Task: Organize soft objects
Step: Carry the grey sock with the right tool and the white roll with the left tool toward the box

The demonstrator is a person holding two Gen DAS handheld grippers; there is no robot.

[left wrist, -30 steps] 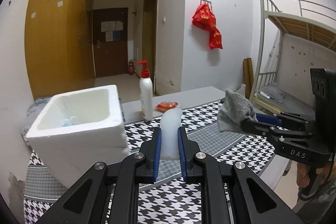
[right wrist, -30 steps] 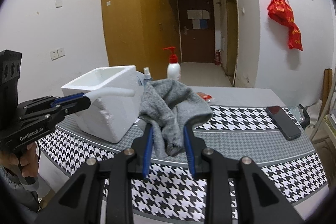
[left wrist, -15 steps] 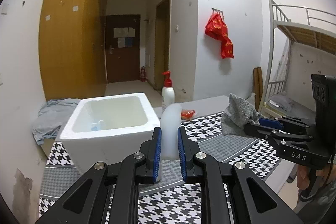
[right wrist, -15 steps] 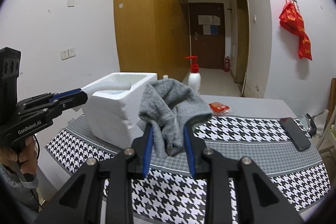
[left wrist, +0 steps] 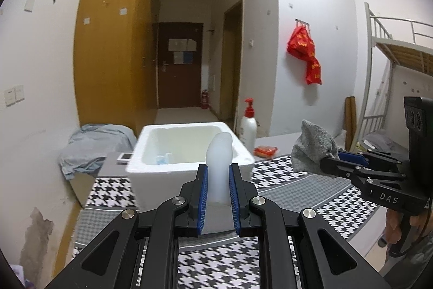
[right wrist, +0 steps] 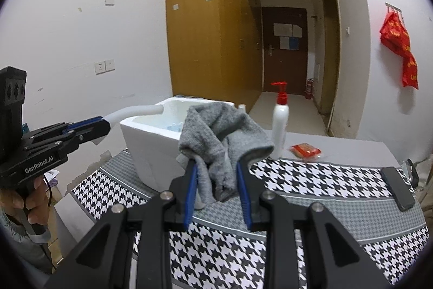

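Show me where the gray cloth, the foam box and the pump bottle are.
gray cloth (right wrist: 219, 132), right wrist view, upper fold.
foam box (left wrist: 189, 175), left wrist view, near wall.
pump bottle (right wrist: 280, 123), right wrist view, white body.

Premises are a dormitory-type living room. Evidence: a metal bunk bed (left wrist: 389, 50) against the right wall, full-height wooden wardrobes (right wrist: 205, 39) lining a corridor to a dark entrance door (left wrist: 180, 64), a fire extinguisher (left wrist: 204, 99) beside it, and a table with houndstooth cloth (right wrist: 311, 180).
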